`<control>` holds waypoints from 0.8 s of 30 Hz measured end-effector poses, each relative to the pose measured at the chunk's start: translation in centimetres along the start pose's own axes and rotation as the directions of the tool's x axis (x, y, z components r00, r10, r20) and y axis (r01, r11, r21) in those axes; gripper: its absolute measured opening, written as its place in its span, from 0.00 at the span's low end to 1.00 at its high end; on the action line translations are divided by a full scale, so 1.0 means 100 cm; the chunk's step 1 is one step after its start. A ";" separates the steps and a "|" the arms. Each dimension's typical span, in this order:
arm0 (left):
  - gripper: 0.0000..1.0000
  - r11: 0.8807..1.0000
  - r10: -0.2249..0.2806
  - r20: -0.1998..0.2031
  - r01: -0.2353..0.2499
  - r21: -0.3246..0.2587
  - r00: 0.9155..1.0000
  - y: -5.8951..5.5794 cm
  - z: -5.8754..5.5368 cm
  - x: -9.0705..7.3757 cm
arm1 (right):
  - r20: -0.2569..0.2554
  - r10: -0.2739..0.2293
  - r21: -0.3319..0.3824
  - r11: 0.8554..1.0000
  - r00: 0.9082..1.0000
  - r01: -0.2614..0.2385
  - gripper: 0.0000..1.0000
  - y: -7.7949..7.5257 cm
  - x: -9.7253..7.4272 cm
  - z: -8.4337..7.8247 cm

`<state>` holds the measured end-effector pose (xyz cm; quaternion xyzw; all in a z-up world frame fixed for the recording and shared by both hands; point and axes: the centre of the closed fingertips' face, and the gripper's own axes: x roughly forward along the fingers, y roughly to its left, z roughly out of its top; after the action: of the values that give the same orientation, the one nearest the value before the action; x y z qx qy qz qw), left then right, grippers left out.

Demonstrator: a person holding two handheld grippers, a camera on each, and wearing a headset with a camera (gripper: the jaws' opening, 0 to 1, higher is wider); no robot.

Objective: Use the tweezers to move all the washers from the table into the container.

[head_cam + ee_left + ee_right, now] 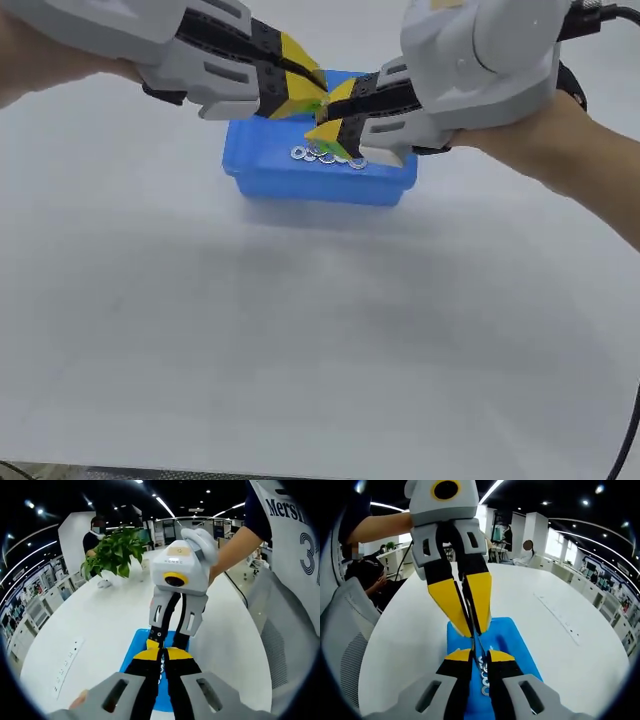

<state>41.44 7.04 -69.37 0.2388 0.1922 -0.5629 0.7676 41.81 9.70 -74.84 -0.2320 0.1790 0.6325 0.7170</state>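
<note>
Head view: the left gripper [308, 95] and right gripper [332, 135] meet tip to tip over a blue container [310, 186] far across the white bench [300, 330]. Silver washers [327, 155] lie inside it.

Left gripper view: a jersey [287, 535] reads "Mers" and "3".

Right gripper view: the left jaws clamp thin tweezers [471, 625]. The right jaws are nearly together, but I cannot tell whether they grip.

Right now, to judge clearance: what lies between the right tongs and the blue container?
In the right gripper view, a row of washers rests on the blue container under the right tongs; thin tweezers reach in above them.
</note>
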 end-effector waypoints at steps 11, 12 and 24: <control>0.06 0.998 -0.035 0.018 0.034 0.046 0.999 -0.026 0.023 -0.018 | 0.068 0.080 -0.016 0.997 0.994 -0.080 0.12 0.026 -0.028 0.018; 0.06 0.998 -0.040 0.017 0.040 0.048 0.999 -0.029 0.024 -0.020 | 0.069 0.086 -0.021 0.996 0.994 -0.085 0.12 0.029 -0.031 0.018; 0.06 0.995 -0.073 0.029 0.070 0.076 0.997 -0.057 0.041 -0.026 | 0.044 0.084 -0.056 0.995 0.996 -0.081 0.08 0.052 -0.057 0.023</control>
<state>35.35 5.26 -65.44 0.2515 0.1672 -0.6005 0.7404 35.83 6.76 -70.40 -0.2289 0.1548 0.6713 0.6877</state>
